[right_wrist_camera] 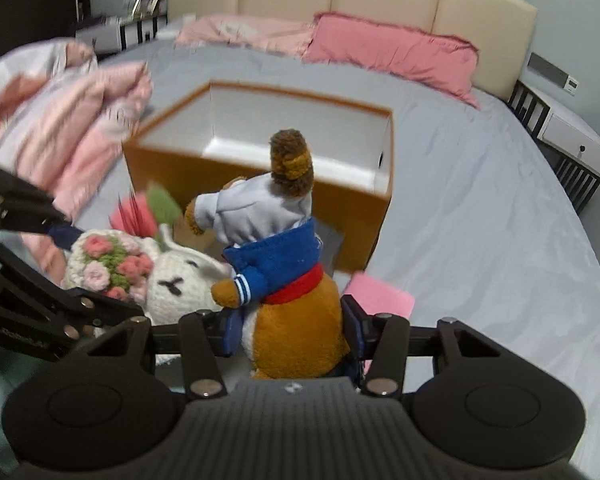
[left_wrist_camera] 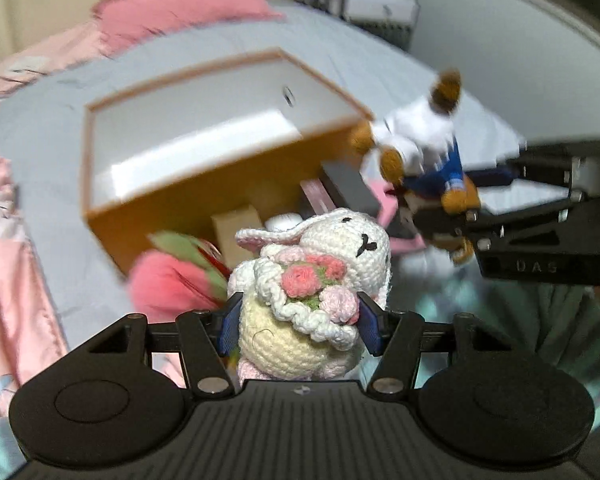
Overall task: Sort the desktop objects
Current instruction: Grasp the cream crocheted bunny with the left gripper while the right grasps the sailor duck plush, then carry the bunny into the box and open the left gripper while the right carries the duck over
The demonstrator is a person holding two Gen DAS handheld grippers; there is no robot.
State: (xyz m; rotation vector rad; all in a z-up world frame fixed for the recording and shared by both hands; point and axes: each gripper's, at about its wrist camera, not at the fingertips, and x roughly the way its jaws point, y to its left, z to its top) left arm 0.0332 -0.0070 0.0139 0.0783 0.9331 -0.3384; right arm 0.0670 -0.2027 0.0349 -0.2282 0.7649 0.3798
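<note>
My left gripper (left_wrist_camera: 298, 322) is shut on a white crochet bunny (left_wrist_camera: 320, 276) with a pink flower bouquet, held above the bed. My right gripper (right_wrist_camera: 292, 330) is shut on a brown plush bear (right_wrist_camera: 288, 300) in a blue sailor top and grey trousers, held upside down. The bear (left_wrist_camera: 424, 164) and right gripper (left_wrist_camera: 452, 204) show at the right of the left wrist view. The bunny (right_wrist_camera: 172, 280) and the left gripper show at the left of the right wrist view. An open orange box (left_wrist_camera: 220, 176) with a white inside stands beyond both toys (right_wrist_camera: 260, 184).
A pink strawberry plush (left_wrist_camera: 172, 276), a small cardboard box (left_wrist_camera: 236, 228), a dark flat box (left_wrist_camera: 348, 188) and a pink pad (right_wrist_camera: 380, 300) lie by the orange box on the grey bed sheet (right_wrist_camera: 480, 220). Pink pillows (right_wrist_camera: 392, 52) and a crumpled pink quilt (right_wrist_camera: 60, 120) lie around.
</note>
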